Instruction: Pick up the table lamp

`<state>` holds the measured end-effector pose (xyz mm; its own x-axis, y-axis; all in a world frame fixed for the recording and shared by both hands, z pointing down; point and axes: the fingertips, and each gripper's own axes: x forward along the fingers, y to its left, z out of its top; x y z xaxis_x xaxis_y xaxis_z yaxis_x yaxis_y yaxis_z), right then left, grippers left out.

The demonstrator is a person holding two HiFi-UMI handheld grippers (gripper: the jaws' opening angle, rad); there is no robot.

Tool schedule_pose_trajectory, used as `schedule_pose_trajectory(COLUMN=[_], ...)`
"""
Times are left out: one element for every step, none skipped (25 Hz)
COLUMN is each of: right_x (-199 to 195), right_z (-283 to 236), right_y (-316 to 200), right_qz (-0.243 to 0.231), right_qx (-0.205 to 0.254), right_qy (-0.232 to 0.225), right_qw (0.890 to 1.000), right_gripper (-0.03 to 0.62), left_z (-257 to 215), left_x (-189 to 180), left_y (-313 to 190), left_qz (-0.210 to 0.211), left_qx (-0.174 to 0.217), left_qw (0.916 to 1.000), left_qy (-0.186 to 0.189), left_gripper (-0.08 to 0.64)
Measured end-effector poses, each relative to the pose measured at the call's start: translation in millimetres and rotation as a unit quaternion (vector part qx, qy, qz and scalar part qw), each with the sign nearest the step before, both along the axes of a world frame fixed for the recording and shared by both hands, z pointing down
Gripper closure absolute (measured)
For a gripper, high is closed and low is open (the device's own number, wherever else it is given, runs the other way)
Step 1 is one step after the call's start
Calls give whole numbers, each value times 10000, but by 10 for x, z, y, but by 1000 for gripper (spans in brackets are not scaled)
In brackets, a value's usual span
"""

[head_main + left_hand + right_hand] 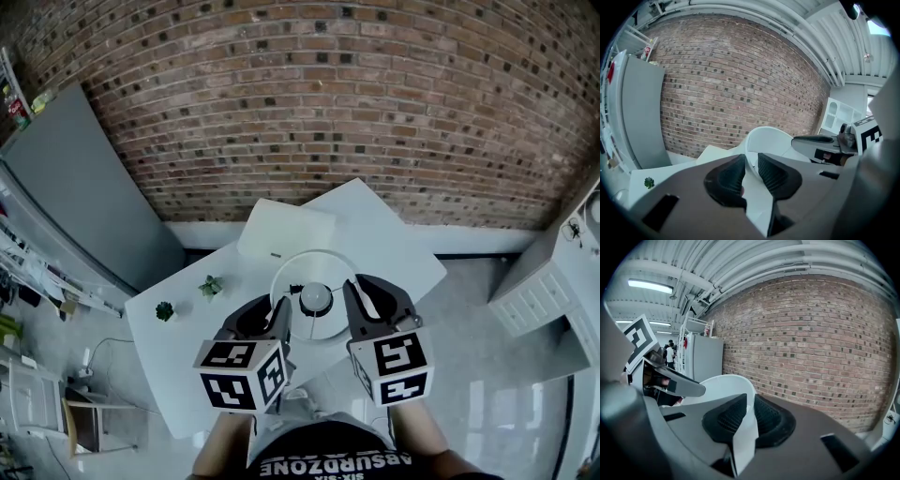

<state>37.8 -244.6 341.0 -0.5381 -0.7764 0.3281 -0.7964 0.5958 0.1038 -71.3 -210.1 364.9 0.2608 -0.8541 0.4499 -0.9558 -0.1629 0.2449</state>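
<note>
The table lamp [316, 298] sits directly between the two grippers, seen from above as a round white shade with the bulb [316, 297] at its centre. The left gripper [278, 317] pinches the shade's rim on its left side and the right gripper [353, 302] pinches the rim on the opposite side, so the bulb lies midway between the two sets of fingers.

In the left gripper view, the left gripper [751, 163] has its jaws partly closed, with the thin white wall of the table lamp [768, 138] running up between the ribbed pads [730, 176] and pressed by both. One finger is inside the shade and the other outside.

In the right gripper view, the right gripper [749, 405] has its jaws closer together, clamped the same way on the shade wall [723, 385], which curves away to the left of the fingers.

Below the fingers lies the white table [398, 246]. Whether the lamp's base touches it cannot be seen.
</note>
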Motion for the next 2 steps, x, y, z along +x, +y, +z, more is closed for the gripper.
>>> schedule_pose_trajectory(right_x=[1,1], right_z=[9,18], right_y=[1,1], right_qz=[2,5], right_qx=[-11,-20], right_qy=[-7,-15], right_qw=[10000,10000], right_gripper=[543,543], left_z=[5,10], left_x=[0,-1], left_y=[-1,-3], left_qz=[5,9], left_qx=[-3,-6], left_qw=[10000,10000], left_qy=[-2,-4], left_gripper=[476,477])
